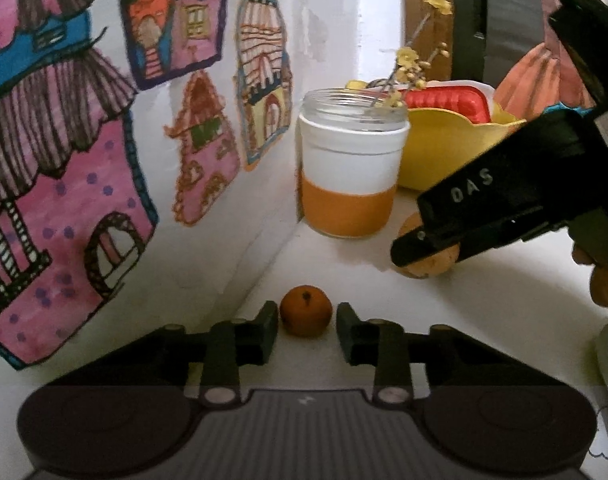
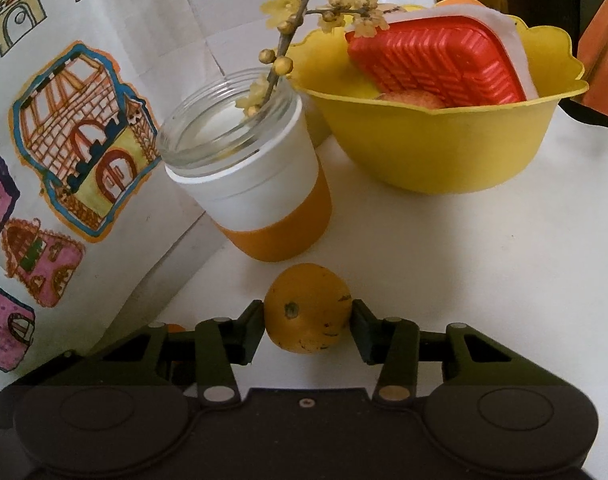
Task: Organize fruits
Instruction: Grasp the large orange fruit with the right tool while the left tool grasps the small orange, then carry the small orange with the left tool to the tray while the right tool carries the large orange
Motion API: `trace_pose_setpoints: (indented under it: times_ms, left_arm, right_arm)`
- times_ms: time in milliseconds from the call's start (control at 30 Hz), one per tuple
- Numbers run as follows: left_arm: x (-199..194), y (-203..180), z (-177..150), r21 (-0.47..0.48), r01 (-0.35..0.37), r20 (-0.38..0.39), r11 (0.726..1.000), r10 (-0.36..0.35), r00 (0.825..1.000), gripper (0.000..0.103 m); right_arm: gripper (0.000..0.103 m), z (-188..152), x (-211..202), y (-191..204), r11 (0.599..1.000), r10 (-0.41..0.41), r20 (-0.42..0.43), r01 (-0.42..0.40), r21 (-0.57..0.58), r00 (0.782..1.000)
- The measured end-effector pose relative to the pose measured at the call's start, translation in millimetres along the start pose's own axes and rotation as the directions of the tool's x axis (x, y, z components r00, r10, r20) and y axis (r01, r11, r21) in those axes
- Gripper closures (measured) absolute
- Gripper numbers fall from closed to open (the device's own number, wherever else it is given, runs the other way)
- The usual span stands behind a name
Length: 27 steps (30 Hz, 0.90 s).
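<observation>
- Closest in, the left gripper [image 1: 305,330] sits low on the white tabletop [image 1: 503,320] with its jaws parted on either side of a small tangerine [image 1: 305,311]. There's a sliver of gap each side, so nothing is pinched; the fruit rests on the table right by the wall.
- Over on the right wrist view, the right gripper [image 2: 307,328] looks clamped on a larger orange [image 2: 307,308], speckled with dark marks, both fingers pressed to its flanks. Whether it is lifted clear of the table I can't tell from here.
- The left view backs that up: the right gripper comes in from the side with that orange between its tips, just in front of the jar, and a bit of the person's hand [image 1: 607,284] shows at the edge.
- Just behind the orange stands a glass jar [image 2: 244,176] with a white and orange sleeve, holding a twig of yellow blossoms [image 2: 300,16].
- Farther back, beside the jar, is the yellow scalloped bowl [image 2: 443,152], the likely home for the fruit. It already carries a red ribbed punnet [image 2: 435,64], tipped on its side, with a pale reddish fruit [image 2: 411,101] tucked under it.
- My read: early to midway. One orange is in hand and needs carrying to the bowl; the tangerine is yet to be gripped.
- Room in the bowl looks tight with that punnet in it.
</observation>
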<state>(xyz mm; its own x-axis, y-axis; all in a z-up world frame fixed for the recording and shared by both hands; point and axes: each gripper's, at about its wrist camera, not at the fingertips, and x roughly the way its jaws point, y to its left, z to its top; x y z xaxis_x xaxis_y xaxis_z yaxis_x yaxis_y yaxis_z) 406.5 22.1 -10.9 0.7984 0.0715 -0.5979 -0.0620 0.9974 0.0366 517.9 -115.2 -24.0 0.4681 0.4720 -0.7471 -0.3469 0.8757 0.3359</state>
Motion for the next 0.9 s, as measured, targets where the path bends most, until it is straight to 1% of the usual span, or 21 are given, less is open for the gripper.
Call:
trace_pose_setpoints:
  times_ms: [367, 600, 900]
  left_arm:
    - [-11, 2, -5, -0.029, 0.029, -0.008, 0.999, -0.029, 1.000, 0.073]
    - [-26, -3, -9, -0.017, 0.046, -0.010, 0.999, -0.046, 0.999, 0.073]
    - [-49, -15, -15, 0.013, 0.062, -0.003, 0.998, -0.062, 0.998, 0.073]
  right_arm:
    - [0.056, -12, -11, 6, 1.000, -0.015, -0.009, 0.015, -0.005, 1.000]
    - [0.056, -27, -23, 12, 1.000, -0.008, -0.034, 0.008, -0.011, 0.999]
    - [0.056, -52, -59, 13, 0.999, -0.019, -0.037, 0.018, -0.032, 0.999]
